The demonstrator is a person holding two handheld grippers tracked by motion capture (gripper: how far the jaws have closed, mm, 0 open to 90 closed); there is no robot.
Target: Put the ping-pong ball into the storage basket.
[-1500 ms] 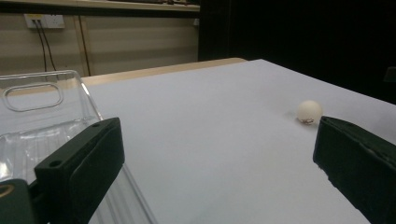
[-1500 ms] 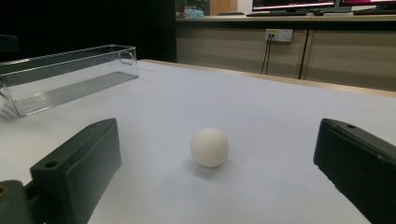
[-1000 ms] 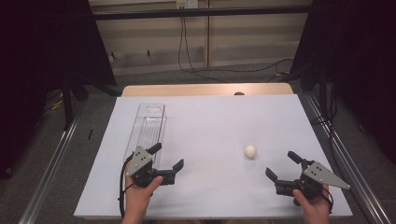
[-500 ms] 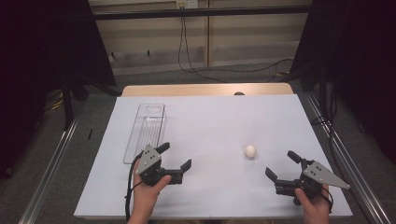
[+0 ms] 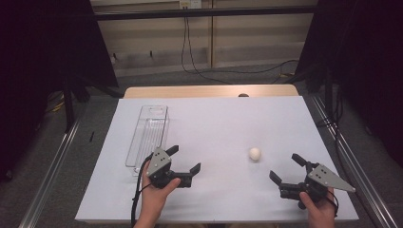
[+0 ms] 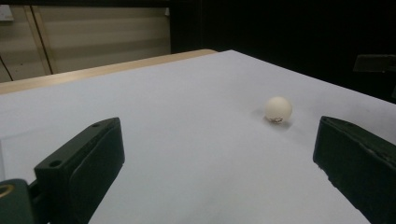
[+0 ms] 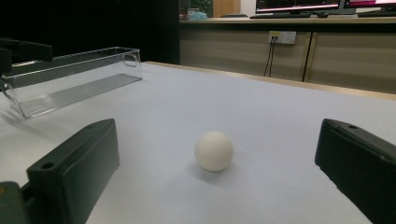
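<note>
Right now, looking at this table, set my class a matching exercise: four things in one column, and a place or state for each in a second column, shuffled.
Things:
1. ball
2. tray
3. left gripper
4. right gripper

Places or states:
A. clear, lies lengthwise at the table's left
B. open, near the table's right front corner
C. white, alone on the sheet between the grippers
D. open, just by the tray's near end

Pairs: 1-C, 2-A, 3-D, 4-B

White ball (image 6: 279,109) between wide-apart jaws

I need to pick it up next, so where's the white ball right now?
In the high view the white ball lies on the white table, right of centre, nearer the right gripper than the left gripper.
</note>
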